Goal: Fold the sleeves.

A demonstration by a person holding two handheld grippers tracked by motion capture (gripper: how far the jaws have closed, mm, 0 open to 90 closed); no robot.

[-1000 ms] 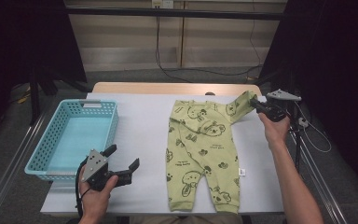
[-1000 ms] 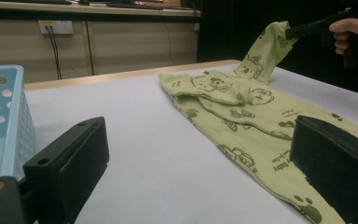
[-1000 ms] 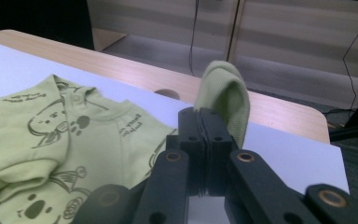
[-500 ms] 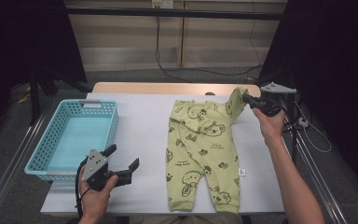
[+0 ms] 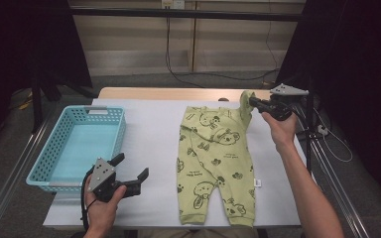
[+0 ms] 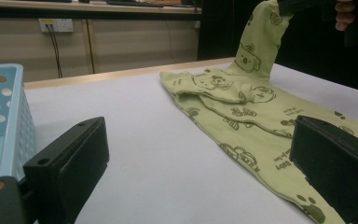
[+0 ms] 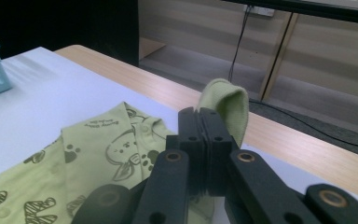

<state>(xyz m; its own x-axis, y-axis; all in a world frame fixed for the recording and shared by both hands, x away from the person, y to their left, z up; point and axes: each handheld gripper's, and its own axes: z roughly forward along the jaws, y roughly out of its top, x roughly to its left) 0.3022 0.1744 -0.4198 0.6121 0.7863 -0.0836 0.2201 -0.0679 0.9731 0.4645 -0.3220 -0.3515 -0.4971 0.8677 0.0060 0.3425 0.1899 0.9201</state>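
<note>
A light green baby romper (image 5: pixel 213 158) with dark bear prints lies flat on the white table cover, its legs toward the near edge. My right gripper (image 5: pixel 252 103) is shut on the cuff of the romper's right sleeve (image 5: pixel 245 101) and holds it off the table at the far right. In the right gripper view the jaws (image 7: pixel 199 116) meet on the folded cuff (image 7: pixel 228 105). My left gripper (image 5: pixel 131 165) rests open near the front left edge with nothing between its jaws. In the left gripper view (image 6: pixel 200 154) the romper (image 6: pixel 242 112) lies ahead and the raised sleeve (image 6: pixel 261 42) stands up.
A light blue perforated basket (image 5: pixel 101 110) stands at the table's left side, close to my left gripper. The table's wooden far edge (image 5: pixel 168 93) runs behind the romper. A stand and cables (image 5: pixel 322 129) sit off the right edge.
My right gripper has risen and moved left toward the romper's body, taking the sleeve up with it. The left gripper has stayed where it was.
</note>
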